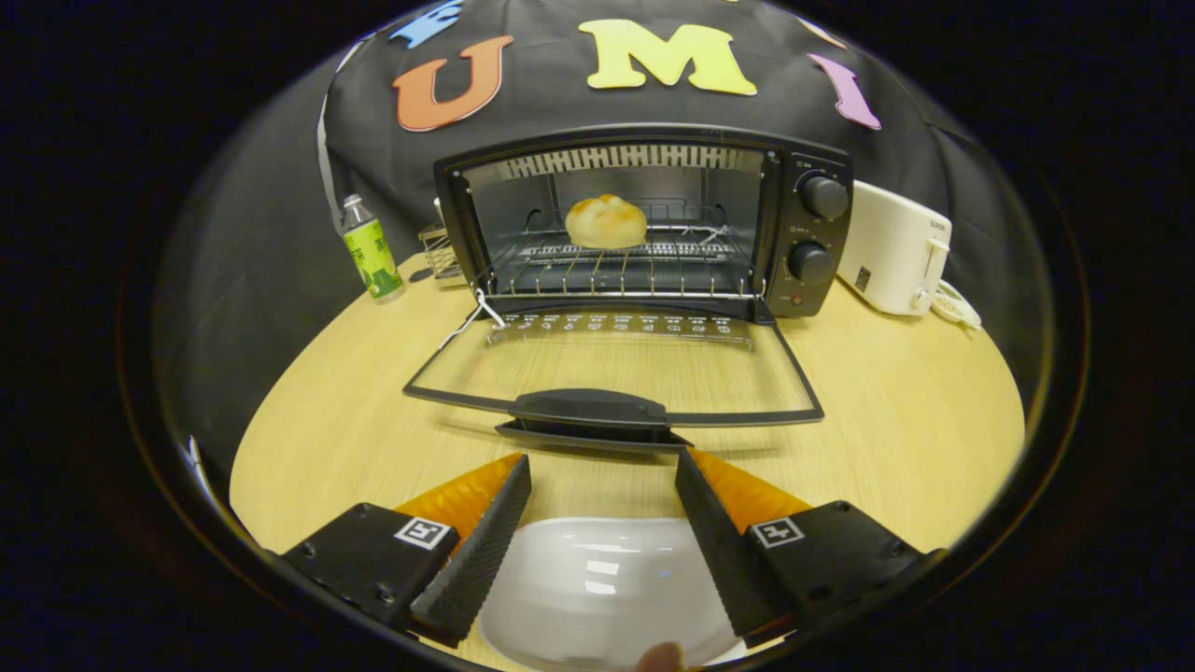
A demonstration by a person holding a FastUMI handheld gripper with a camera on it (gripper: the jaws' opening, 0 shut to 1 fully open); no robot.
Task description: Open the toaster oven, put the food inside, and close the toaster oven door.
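Note:
A black toaster oven (644,224) stands at the back of the wooden table with its glass door (611,373) folded down flat toward me. A golden bread roll (606,221) rests on the wire rack (616,266) inside the oven. The door's black handle (590,411) lies just ahead of my fingertips. My gripper (603,471) is open, its two fingers wide apart with nothing held. A white bowl (602,588) sits on the table below and between the fingers.
A green-labelled bottle (370,247) stands left of the oven, with a small wire holder (441,252) beside it. A white toaster (894,247) and its cord sit to the oven's right. The wooden table (896,411) spreads on both sides of the door.

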